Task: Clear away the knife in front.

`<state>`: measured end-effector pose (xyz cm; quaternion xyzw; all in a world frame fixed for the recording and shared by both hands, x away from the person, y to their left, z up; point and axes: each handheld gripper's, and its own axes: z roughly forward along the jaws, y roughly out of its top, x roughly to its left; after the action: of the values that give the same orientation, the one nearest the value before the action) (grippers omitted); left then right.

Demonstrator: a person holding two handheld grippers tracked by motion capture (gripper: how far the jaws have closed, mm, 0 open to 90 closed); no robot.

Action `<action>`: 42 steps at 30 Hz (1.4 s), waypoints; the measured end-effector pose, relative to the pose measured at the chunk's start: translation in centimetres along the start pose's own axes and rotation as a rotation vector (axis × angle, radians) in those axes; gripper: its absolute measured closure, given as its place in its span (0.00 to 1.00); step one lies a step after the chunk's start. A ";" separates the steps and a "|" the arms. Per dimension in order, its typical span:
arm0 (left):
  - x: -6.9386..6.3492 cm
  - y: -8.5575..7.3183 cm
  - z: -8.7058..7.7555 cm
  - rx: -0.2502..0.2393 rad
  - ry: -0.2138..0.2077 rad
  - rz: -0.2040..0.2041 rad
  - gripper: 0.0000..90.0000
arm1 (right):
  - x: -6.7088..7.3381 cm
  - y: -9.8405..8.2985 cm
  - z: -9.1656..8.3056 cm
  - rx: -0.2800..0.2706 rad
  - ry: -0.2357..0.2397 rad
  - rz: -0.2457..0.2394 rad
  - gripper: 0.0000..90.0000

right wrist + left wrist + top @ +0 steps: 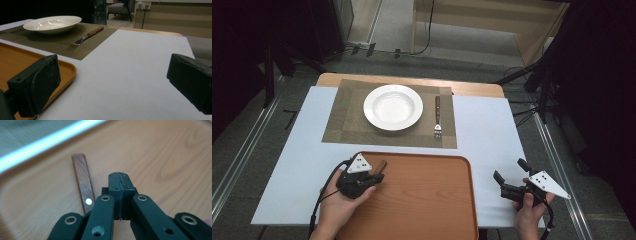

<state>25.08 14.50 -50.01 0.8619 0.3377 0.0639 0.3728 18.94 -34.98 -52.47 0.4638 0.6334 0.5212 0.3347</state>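
The left gripper (373, 178) hovered low over the near-left corner of a wooden tray (427, 200), its jaws pressed together with nothing visible between them. Just beside the jaws, on the tray floor, lay a flat wooden-handled utensil (83, 185) with a pale rivet; its handle ran away from the gripper toward the tray's far-left rim, and its working end was hidden beneath the gripper, so what kind of utensil it was could not be told. In the high view the handle end (382, 164) poked out past the gripper's grey plate. The left hand (343, 202) wrapped the gripper from below, forearm entering from the bottom edge.

The right gripper (508, 176) was held above the bare white worktop (492, 135) just right of the tray, its jaws spread wide and empty, pointing up and to the left toward the placemat. The right hand (529, 212) gripped it from behind.

Farther out, a woven placemat (347, 125) carried a white plate (393, 107) and, to its right, a fork (437, 118) lying with tines toward the person and wooden handle away.
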 end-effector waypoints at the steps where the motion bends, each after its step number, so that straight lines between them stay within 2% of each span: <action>1: 0.1 -0.1 0.1 0.012 0.014 -0.001 0.98 | 0.0 0.0 0.0 0.000 0.000 0.000 0.00; 2: 0.1 -0.2 0.1 0.021 0.048 0.006 0.98 | 0.0 0.0 0.0 0.000 -0.001 -0.001 0.00; 3: 0.2 -0.3 0.0 0.025 0.065 0.007 0.98 | 0.0 0.0 0.0 0.000 -0.001 0.000 0.00; 4: 0.4 -0.4 -0.2 0.023 0.074 -0.010 0.98 | 0.0 0.0 0.0 0.000 -0.001 0.000 0.00; 12: 1.5 -1.3 -1.2 0.027 0.084 -0.025 0.99 | 0.0 0.0 0.0 0.001 -0.003 -0.004 0.00; 14: 1.6 -1.6 -1.3 0.039 0.081 -0.010 0.99 | 0.1 0.0 0.0 0.002 -0.003 -0.002 0.00; 17: 1.9 -1.9 -1.7 0.041 0.081 -0.008 0.99 | 0.1 0.0 0.0 0.002 -0.004 -0.003 0.00; 31: 3.1 -3.4 -3.2 0.014 0.105 -0.005 0.98 | 0.1 0.0 0.0 0.005 -0.005 -0.009 0.00; 33: 3.2 -3.5 -3.3 -0.006 0.098 -0.012 0.97 | 0.1 0.0 0.0 0.005 -0.005 -0.009 0.00; 34: 3.3 -3.6 -3.4 -0.023 0.082 -0.017 0.94 | 0.1 0.0 0.0 0.005 -0.004 -0.009 0.00; 38: 3.4 -3.5 -4.1 -0.105 0.069 -0.021 0.85 | 0.1 0.0 0.0 0.007 -0.005 -0.014 0.00; 42: 4.1 -3.6 -5.0 -0.191 0.017 -0.059 0.73 | 0.1 0.0 0.0 0.007 -0.005 -0.015 0.00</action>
<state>24.48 21.79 -49.49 0.8115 0.3583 0.0921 0.4523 18.91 -34.85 -52.48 0.4616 0.6378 0.5152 0.3385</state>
